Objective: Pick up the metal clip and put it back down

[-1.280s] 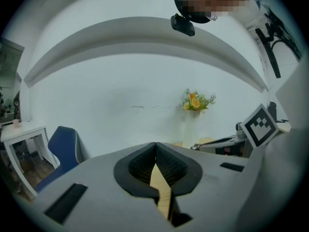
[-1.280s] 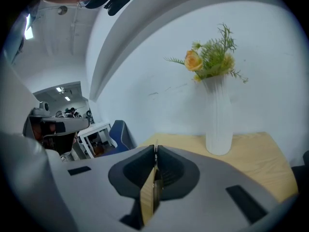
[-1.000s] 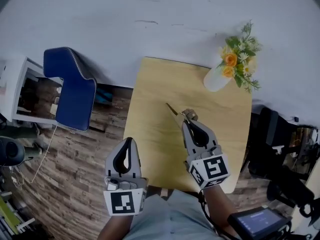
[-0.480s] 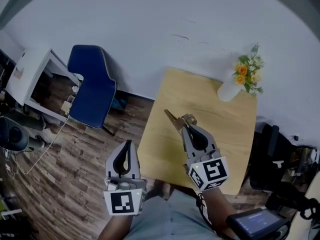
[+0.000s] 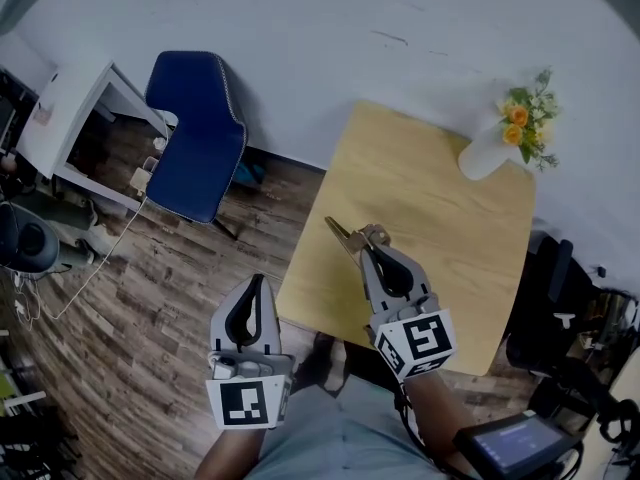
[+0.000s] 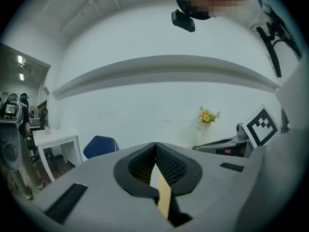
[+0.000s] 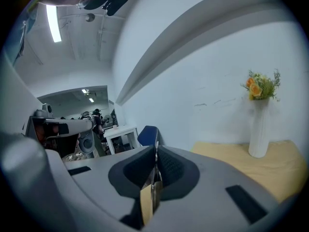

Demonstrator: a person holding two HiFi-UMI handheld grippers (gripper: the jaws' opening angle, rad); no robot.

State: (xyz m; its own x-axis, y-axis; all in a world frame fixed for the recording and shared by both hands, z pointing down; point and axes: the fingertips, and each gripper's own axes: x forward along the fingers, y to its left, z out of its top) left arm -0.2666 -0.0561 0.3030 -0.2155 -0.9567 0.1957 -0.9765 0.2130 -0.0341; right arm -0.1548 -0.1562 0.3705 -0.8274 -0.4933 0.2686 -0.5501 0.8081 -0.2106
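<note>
My right gripper (image 5: 371, 239) is shut on the metal clip (image 5: 343, 234), a thin brass-coloured piece that sticks out past the fingertips to the upper left. It hangs in the air over the left edge of the wooden table (image 5: 430, 193). In the right gripper view the clip (image 7: 155, 180) stands edge-on between the closed pads (image 7: 166, 166). My left gripper (image 5: 256, 284) is shut with nothing in it, held over the floor left of the table. The left gripper view shows its pads (image 6: 166, 163) pressed together.
A white vase of orange flowers (image 5: 497, 144) stands at the table's far right corner. A blue chair (image 5: 198, 133) and a white desk (image 5: 62, 108) are to the left on the wood floor. A black chair (image 5: 556, 303) sits right of the table.
The right gripper has kept hold of the clip, which now shows over the table's left edge instead of its middle. The head view has swung left, so more floor shows. The left gripper is unchanged.
</note>
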